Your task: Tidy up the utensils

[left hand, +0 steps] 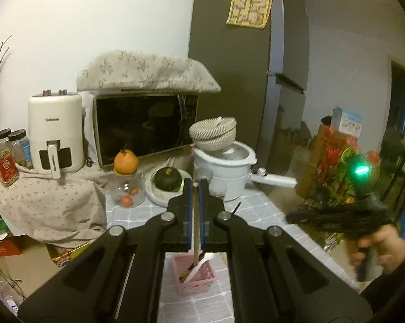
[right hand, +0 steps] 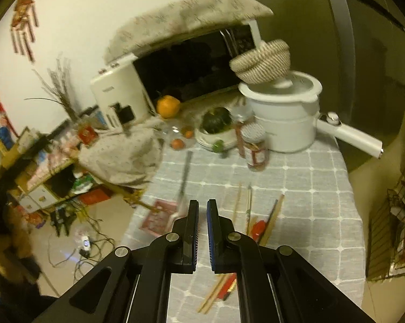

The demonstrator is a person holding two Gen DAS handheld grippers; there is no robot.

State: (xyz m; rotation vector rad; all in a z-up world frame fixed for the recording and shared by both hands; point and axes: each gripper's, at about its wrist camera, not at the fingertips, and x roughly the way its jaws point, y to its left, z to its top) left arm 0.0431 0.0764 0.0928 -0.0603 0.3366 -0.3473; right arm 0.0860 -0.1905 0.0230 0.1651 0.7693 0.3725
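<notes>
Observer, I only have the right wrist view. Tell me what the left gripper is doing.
Observer: The left gripper is shut on a wooden chopstick, held upright.
Operator: Report where its lower end sits.
Observer: It reaches into the pink holder, beside a white utensil already in it.
Operator: Say what my own gripper looks like from that side.
Observer: The left view shows the right gripper only as a dark blurred shape off the table's right edge, with a green light above it.
Operator: Confirm it carries nothing.
Observer: In your view its jaws stand slightly apart with nothing between them; loose chopsticks lie on the tablecloth.
</notes>
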